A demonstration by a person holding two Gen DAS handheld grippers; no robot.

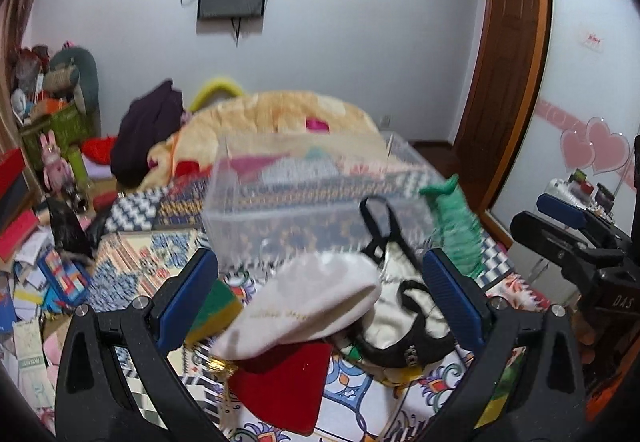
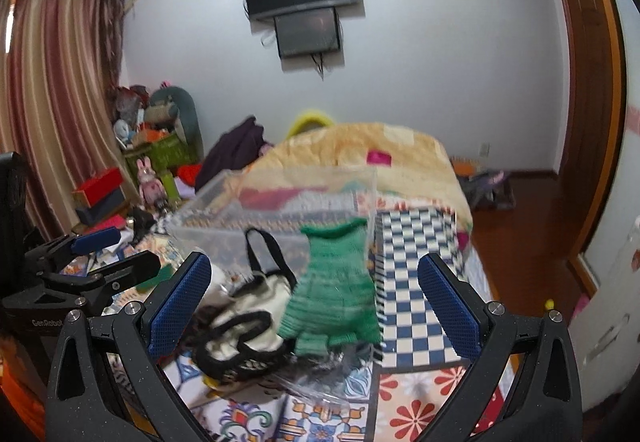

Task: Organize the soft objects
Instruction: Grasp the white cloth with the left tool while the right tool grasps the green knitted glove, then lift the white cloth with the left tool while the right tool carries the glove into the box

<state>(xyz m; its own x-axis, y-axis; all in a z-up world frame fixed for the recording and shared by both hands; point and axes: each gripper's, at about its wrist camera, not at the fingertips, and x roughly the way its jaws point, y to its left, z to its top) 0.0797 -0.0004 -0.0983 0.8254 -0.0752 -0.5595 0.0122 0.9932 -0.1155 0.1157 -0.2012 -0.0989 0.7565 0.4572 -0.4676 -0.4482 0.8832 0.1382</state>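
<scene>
A pile of soft things lies on the patterned bedspread (image 1: 360, 394). In the left wrist view my left gripper (image 1: 320, 298) is open above a white cloth pouch (image 1: 308, 314), which rests on a red velvet pouch (image 1: 284, 386). A cream bag with black straps (image 1: 404, 314) lies to the right, and a green knitted glove (image 1: 456, 230) beyond it. A clear plastic box (image 1: 304, 194) stands behind them. In the right wrist view my right gripper (image 2: 314, 302) is open above the green glove (image 2: 336, 294), beside the cream bag (image 2: 256, 318) and the clear box (image 2: 276, 210).
A green and yellow sponge (image 1: 216, 310) lies left of the pouch. A yellow quilt (image 1: 280, 114) and a dark garment (image 1: 148, 130) are heaped at the far end of the bed. Toys and boxes (image 1: 52, 146) clutter the left side. A wooden door frame (image 2: 584, 122) stands right.
</scene>
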